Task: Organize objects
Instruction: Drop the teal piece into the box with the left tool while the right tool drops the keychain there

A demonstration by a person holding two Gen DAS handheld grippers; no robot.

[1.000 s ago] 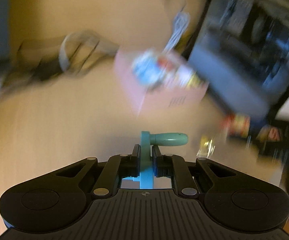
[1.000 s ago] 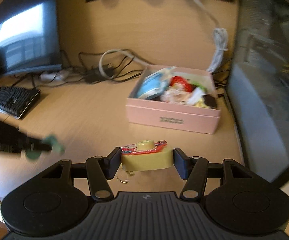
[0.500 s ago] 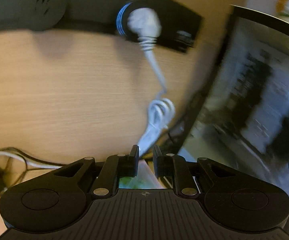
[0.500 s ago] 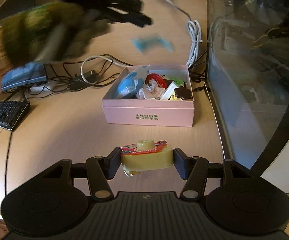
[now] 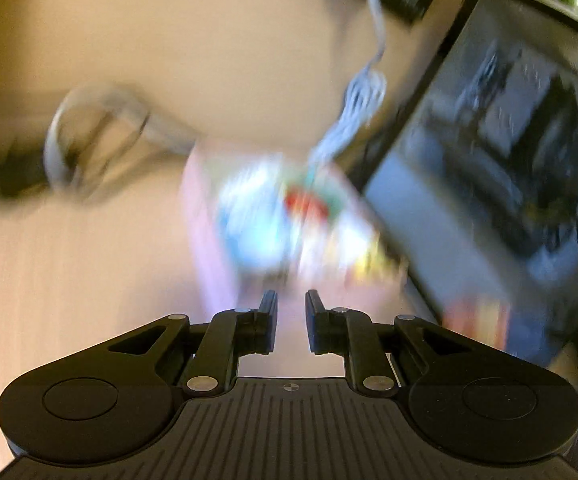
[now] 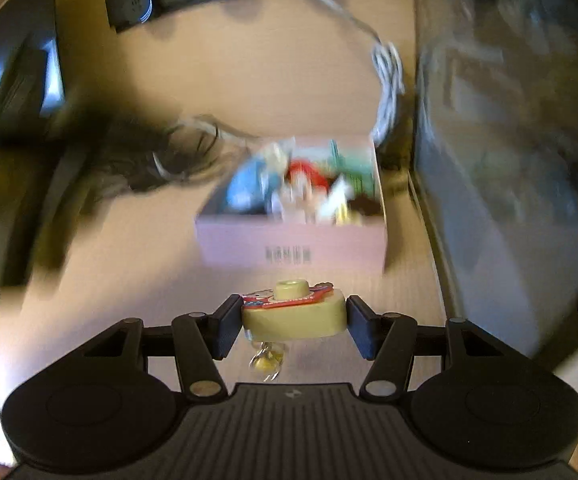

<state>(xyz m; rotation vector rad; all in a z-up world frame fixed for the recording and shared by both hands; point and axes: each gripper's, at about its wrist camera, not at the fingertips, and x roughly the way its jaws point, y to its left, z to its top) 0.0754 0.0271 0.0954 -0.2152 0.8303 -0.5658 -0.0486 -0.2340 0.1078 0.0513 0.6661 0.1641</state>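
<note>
Holding a yellow toy (image 6: pixel 293 314) between its fingers, the right gripper (image 6: pixel 293 322) sits just in front of the pink box (image 6: pixel 293 246); the left gripper (image 5: pixel 291 320) hangs over that box, fingers a little apart, holding nothing

Warm, dim indoor light, yellow cast. Heavy motion blur in both views: pink box (image 5: pixel 217 240) and its contents smeared, cables streaked. Only the claws stay sharp. Strong fisheye bending at edges, dark corner vignette. Soft shadows on the wooden surface (image 6: pixel 137 264).

Box (image 6: pixel 293 244) — seemingly full — on desk (image 6: pixel 129 280)
</note>
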